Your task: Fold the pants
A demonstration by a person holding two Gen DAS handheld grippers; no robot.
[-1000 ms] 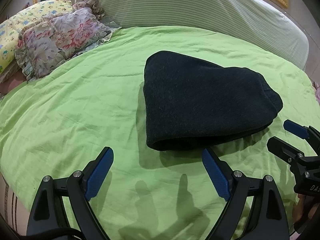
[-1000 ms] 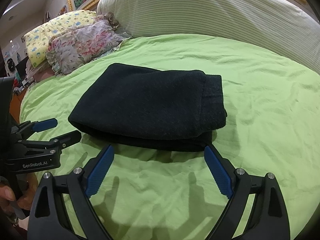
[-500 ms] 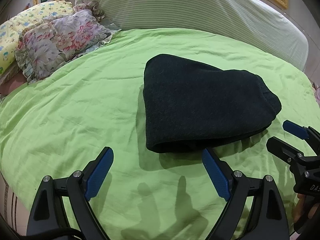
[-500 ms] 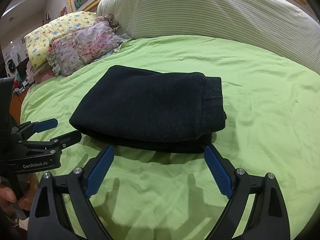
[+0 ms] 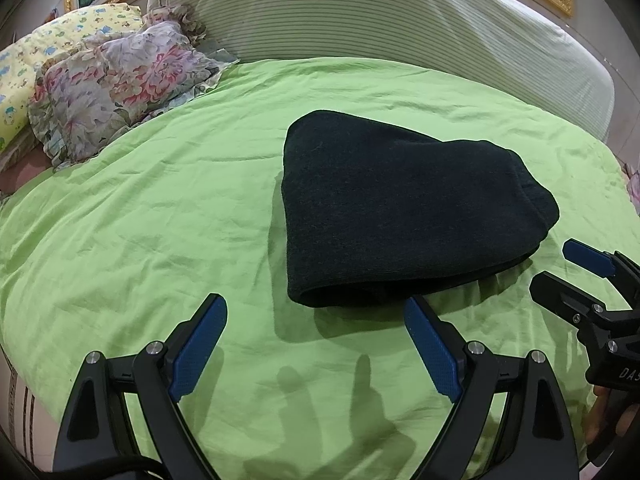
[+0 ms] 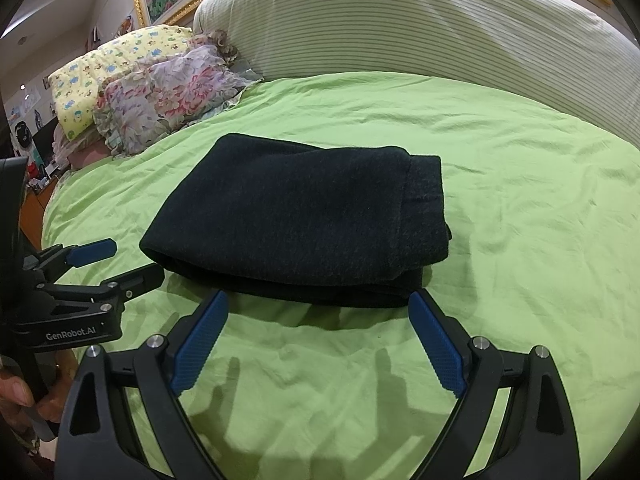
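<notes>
The black pants lie folded into a compact stack on the green bedsheet; they also show in the right wrist view. My left gripper is open and empty, hovering just in front of the stack's near left edge. My right gripper is open and empty, just in front of the stack's near edge. Each gripper shows in the other's view, the right gripper at the right edge and the left gripper at the left, both beside the pants without touching them.
A floral pillow and a yellow patterned pillow lie at the bed's far left. A striped padded headboard curves along the back. The bed edge drops off at the near left.
Both grippers have drawn back slightly from the folded pants and stayed open. The pants have not moved.
</notes>
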